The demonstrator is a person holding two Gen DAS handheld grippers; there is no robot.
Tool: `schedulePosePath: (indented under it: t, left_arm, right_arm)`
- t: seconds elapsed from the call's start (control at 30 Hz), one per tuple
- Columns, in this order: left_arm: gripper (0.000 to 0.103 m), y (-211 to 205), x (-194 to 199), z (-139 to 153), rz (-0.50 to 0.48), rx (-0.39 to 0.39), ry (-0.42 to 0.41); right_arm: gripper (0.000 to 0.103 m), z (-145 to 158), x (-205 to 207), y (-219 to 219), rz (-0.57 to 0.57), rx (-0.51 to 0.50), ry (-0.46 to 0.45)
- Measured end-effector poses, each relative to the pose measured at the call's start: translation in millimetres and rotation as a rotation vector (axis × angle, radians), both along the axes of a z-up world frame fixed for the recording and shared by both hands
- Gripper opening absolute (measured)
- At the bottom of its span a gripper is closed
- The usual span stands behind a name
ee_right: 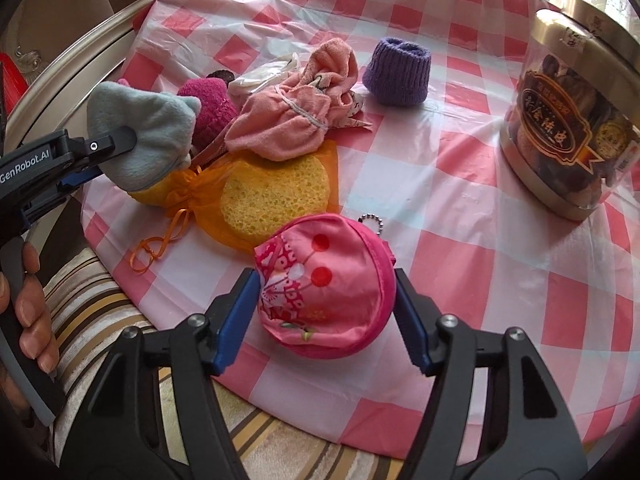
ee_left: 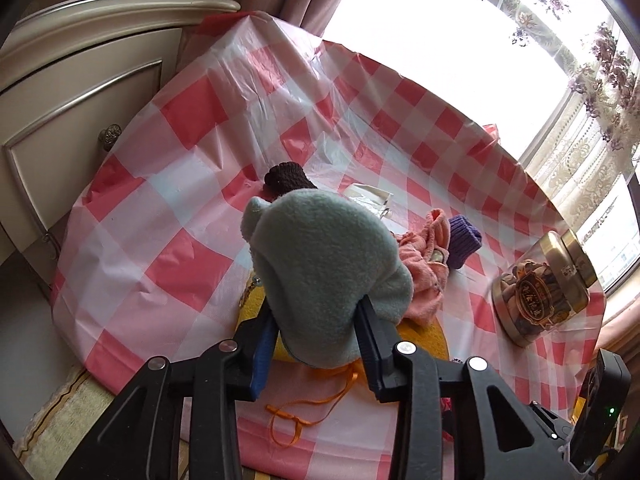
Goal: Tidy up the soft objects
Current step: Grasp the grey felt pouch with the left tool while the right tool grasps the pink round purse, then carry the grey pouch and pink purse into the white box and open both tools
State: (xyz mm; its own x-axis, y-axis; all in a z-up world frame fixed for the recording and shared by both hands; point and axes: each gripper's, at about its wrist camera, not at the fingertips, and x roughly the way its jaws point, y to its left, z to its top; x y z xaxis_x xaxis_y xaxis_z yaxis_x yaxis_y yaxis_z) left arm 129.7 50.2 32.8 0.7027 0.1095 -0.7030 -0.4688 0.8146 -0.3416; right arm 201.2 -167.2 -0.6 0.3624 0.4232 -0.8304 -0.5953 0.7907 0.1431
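A table under a red-and-white checked cloth (ee_right: 460, 184) fills both views, with a gold-lidded jar (ee_right: 568, 128) at the right edge. In the left wrist view the pale blue fleece piece (ee_left: 320, 280) sits at centre frame, its long axis running from the bottom up toward the upper left; the left gripper (ee_left: 316, 320) is clamped on its lower end, and it hides much of the yellow sponge (ee_right: 276, 196) in the orange mesh bag (ee_right: 208, 196). In the right wrist view the round pink pouch (ee_right: 324, 288) lies lower centre, with no clear long axis, its ball chain toward the top; the right gripper (ee_right: 326, 300) has its fingers partly apart around it, and contact is unclear. Behind lie a pink towel (ee_right: 292, 120) and purple sock (ee_right: 400, 72); a dark sock (ee_left: 286, 180) is mostly hidden.
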Motion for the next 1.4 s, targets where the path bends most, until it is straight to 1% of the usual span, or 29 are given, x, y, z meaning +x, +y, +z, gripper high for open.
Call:
schedulePosePath:
  t: [0.47, 0.67, 0.77, 1.17, 1.4]
  left_arm:
    - [0.039, -26.1, -19.2, 13.4, -0.062, -0.021, -0.024]
    - [0.039, -47.4, -23.0, 17.9, -0.118, -0.025, -0.027]
    - [0.039, -59.5, -22.6, 19.2, -0.148, -0.028, -0.023]
    - [0.039, -129.2, -21.3, 23.0, -0.319, -0.036, -0.012]
    - [0.039, -182.9, -21.9, 26.1, -0.465, -0.043, -0.007]
  right_arm:
    - [0.069, 29.2, -25.4, -38.3, -0.06, 0.041, -0.049]
    - [0.069, 37.1, -39.5, -71.3, -0.117, 0.052, -0.067]
    - [0.069, 40.3, -47.0, -94.6, -0.159, 0.058, -0.072]
    - [0.069, 49.1, -63.8, -186.3, -0.315, 0.05, -0.089]
    - [0.069, 47.6, -74.1, -247.1, -0.436, 0.03, -0.083]
